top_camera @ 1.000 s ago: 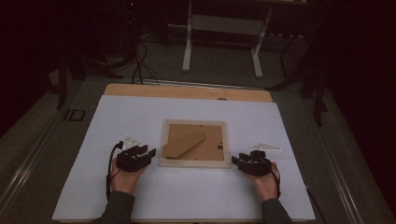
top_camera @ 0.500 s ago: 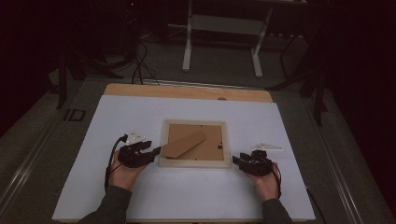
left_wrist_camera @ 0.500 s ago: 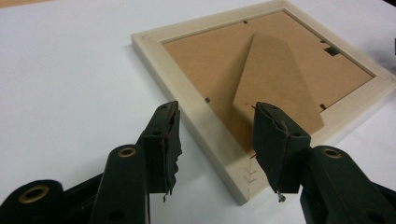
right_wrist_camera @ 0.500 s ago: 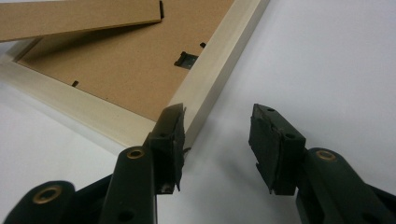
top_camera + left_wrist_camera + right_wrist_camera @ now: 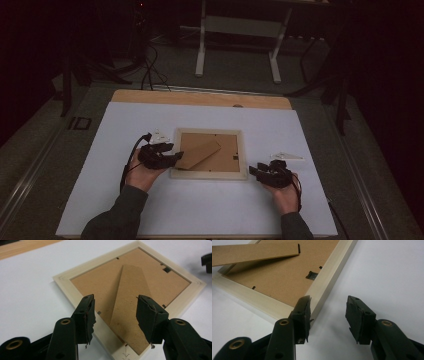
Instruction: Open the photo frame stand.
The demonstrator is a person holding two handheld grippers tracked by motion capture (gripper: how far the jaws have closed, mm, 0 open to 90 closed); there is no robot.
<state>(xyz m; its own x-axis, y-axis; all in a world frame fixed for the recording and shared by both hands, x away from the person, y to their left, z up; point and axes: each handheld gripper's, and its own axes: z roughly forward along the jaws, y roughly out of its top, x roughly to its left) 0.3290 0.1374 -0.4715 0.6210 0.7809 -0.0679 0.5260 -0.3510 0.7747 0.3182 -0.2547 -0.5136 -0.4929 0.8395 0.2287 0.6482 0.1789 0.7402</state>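
Currently my left gripper (image 5: pixel 176 156), jaws apart, hovers over the near-left corner of the pale wooden picture frame (image 5: pixel 209 173) lying face-down mid-table; my right gripper (image 5: pixel 253 173) waits open at its near-right corner. Closing carelessly could bend the raised brown cardboard stand (image 5: pixel 130 300).

The picture frame (image 5: pixel 65 287) had a pale, matt wooden rim, its backing board (image 5: pixel 100 287) brown fibreboard, dull and finely grained, like the stand flap (image 5: pixel 128 305). My left gripper (image 5: pixel 115 315) wore matt black plastic, ragged pads and brass-coloured rivets. The counter (image 5: pixel 150 210) was smooth matt white, bare wood at twelve o'clock.
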